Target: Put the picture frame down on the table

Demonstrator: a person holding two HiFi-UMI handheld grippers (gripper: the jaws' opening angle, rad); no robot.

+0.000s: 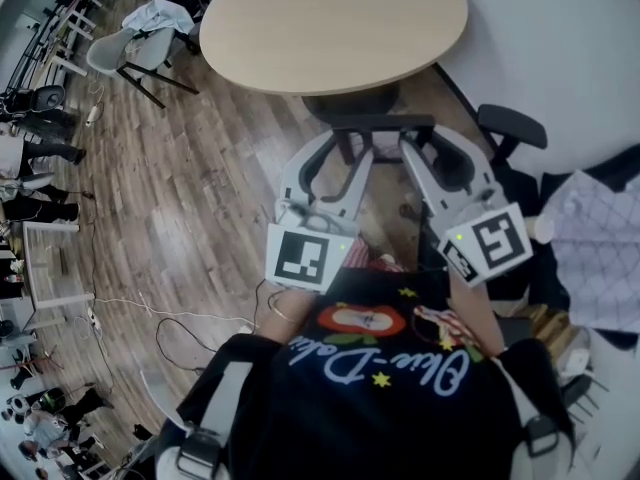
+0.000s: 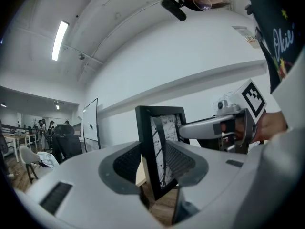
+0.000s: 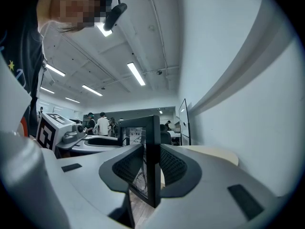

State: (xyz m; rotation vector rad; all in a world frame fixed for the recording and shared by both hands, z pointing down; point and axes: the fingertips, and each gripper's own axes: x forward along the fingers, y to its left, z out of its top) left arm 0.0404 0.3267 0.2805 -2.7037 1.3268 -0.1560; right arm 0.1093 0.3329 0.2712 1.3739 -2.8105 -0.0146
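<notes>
The left claw [image 2: 153,161] and the right claw [image 3: 151,168] each pinch a side of the picture frame [image 2: 162,128], upright in the air, short of the round worktop [image 1: 330,18]. If one pinch slips, it could fall on the floor [image 1: 200,198]

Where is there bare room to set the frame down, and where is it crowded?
All of the table that shows is bare, from its near edge to the white wall; any patch should take the picture frame. Crowded beside it: a black office chair right, a white chair left.
</notes>
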